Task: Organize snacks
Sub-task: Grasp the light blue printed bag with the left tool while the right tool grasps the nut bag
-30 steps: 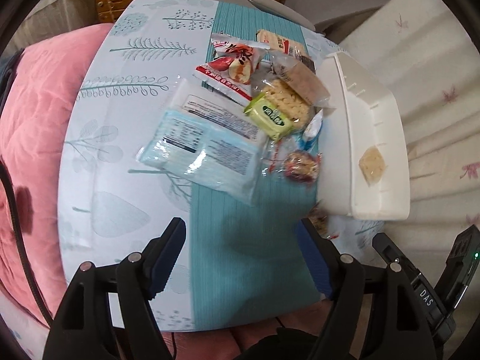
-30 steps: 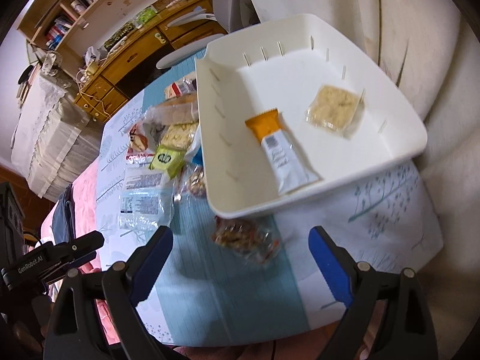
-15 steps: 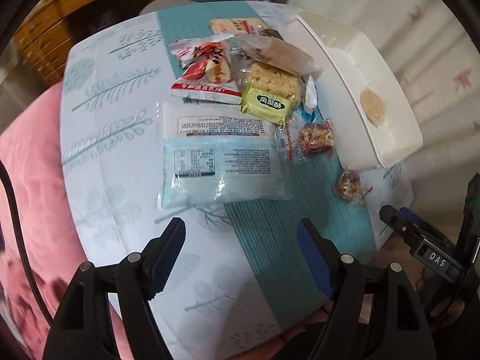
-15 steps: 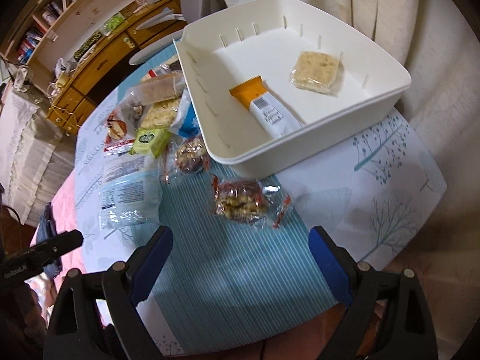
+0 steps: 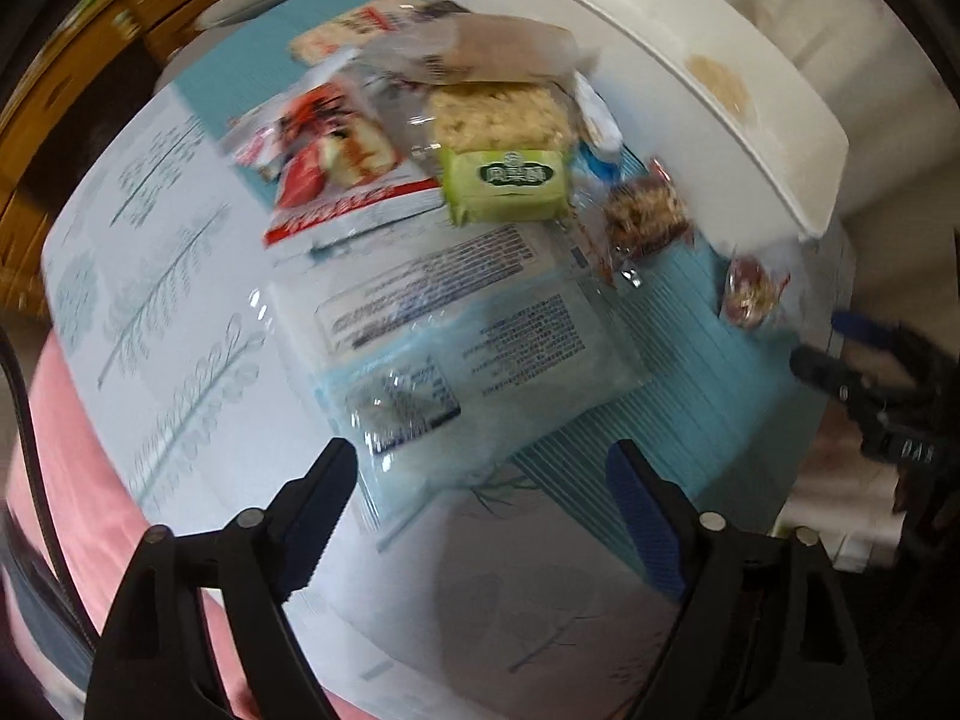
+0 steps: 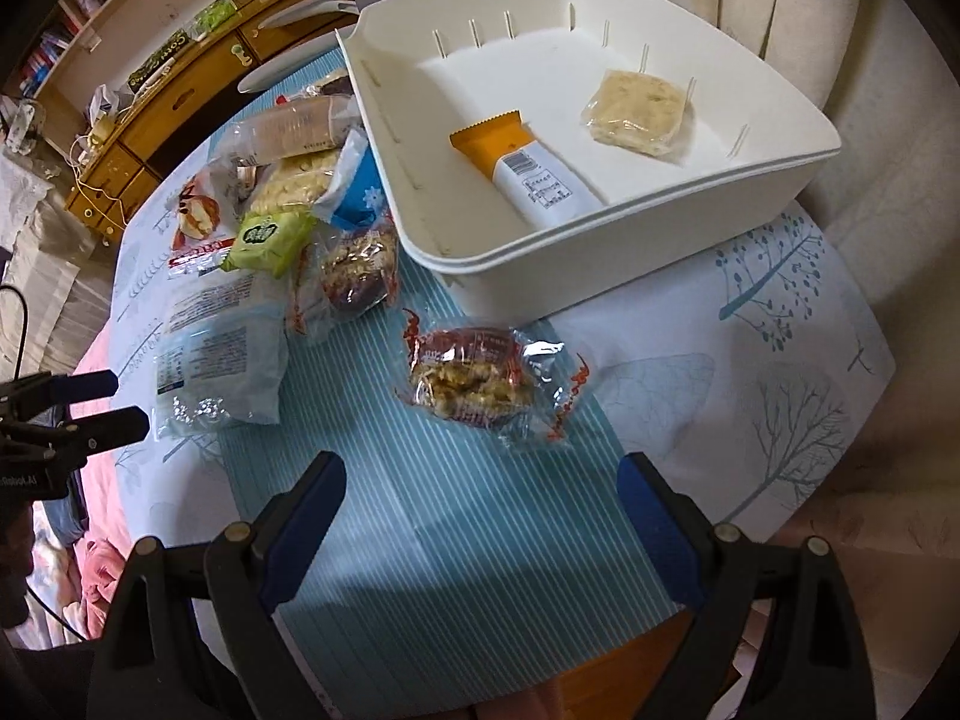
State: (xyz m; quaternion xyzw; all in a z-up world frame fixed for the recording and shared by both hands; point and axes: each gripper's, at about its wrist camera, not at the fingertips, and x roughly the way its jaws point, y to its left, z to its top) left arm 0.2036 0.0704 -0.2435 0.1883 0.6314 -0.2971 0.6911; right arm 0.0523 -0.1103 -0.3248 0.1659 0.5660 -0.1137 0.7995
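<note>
While the loose snacks are lying bunched toward the table's (image 6: 780,324) far left edge, I am holding my left gripper (image 5: 480,504) over the big pale blue packet (image 5: 474,348); its jaws have just been opening, nothing between them. The blur is hiding, I think, its exact aim. My right gripper (image 6: 483,516) is hovering released over the nut cluster packet (image 6: 474,378), just before the white bin's (image 6: 630,252) near wall, ready for loading.
</note>
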